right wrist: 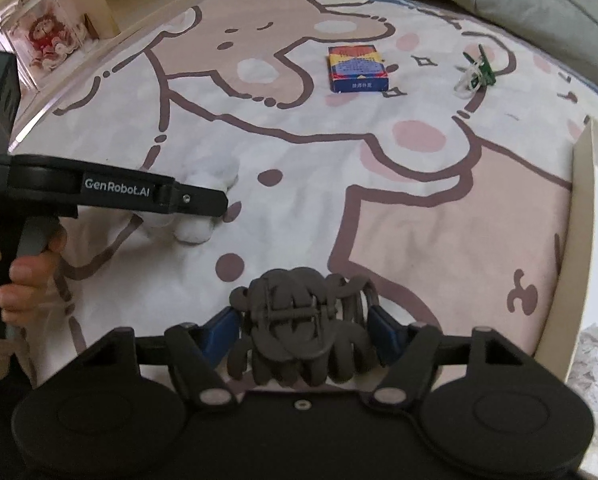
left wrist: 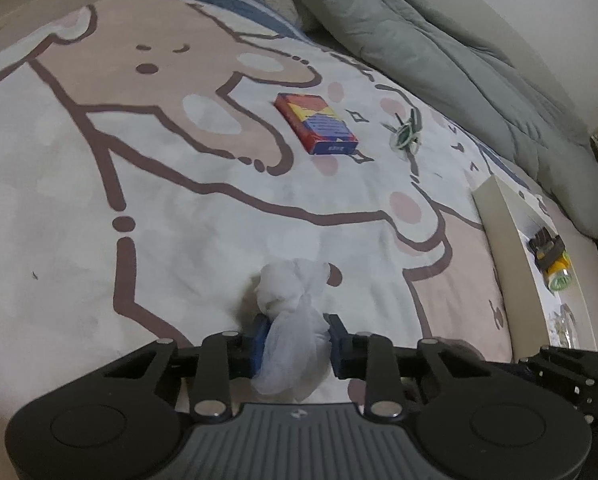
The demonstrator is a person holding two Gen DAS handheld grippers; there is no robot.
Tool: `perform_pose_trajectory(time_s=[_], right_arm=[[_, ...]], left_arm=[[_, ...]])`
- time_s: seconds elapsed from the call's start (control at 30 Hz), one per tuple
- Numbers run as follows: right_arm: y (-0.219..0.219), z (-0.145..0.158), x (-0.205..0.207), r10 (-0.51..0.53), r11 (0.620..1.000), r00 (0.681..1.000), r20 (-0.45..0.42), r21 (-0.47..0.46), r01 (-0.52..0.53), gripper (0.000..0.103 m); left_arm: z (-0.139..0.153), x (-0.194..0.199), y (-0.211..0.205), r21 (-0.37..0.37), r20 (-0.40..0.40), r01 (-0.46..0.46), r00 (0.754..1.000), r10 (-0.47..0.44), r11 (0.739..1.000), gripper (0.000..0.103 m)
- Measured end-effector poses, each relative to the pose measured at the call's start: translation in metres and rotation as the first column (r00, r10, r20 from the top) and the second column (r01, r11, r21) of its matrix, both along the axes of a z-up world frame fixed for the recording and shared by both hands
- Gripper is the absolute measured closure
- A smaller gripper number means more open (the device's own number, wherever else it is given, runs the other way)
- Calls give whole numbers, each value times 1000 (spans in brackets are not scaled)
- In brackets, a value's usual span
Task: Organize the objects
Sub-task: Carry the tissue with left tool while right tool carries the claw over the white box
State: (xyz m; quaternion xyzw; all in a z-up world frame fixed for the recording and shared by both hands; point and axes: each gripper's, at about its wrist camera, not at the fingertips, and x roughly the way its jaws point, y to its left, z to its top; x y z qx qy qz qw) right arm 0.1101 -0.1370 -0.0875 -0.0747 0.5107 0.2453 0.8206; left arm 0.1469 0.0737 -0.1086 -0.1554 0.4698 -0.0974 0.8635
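Note:
My left gripper [left wrist: 299, 330] is shut on a white mesh bundle [left wrist: 293, 284] that rests on the cartoon bedsheet [left wrist: 179, 208], its blue pads pressing the tail of the bundle from both sides. The right wrist view shows that gripper from the side, with the white bundle [right wrist: 197, 230] under its finger [right wrist: 195, 200]. My right gripper [right wrist: 303, 322] is shut on a dark grey hair claw [right wrist: 299, 320], which fills the gap between its blue pads. Farther off lie a red, blue and yellow card box [left wrist: 317, 124] [right wrist: 359, 69] and a small green and clear clip [left wrist: 405, 132] [right wrist: 475, 72].
A cream-walled open box [left wrist: 495, 208] [right wrist: 579, 184] stands at the right, with a yellow and black item [left wrist: 551, 258] inside. A grey-green duvet [left wrist: 439, 52] lies along the far side. A clear case with a red figure [right wrist: 45, 40] stands far left. A hand [right wrist: 23, 272] holds the left gripper's handle.

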Motion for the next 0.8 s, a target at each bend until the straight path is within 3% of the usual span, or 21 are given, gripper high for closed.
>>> perform_pose_trajectory(time_s=[0.23,0.5,0.8], right_arm=[[-10,10,-1,-78,994,997,0,73,78,32],[-33,47,-9,-169,977,985,41,136,162,32],[-81,87,-28,-292,950,950,110,145,276,32]], left_arm=[[23,-11,-4,63,91,30,995,-35,998,72],[53,-27,-22,151,191,74,976,-102,986,72],[74,-46,-50,161,226,114,963,-149,980,72]])
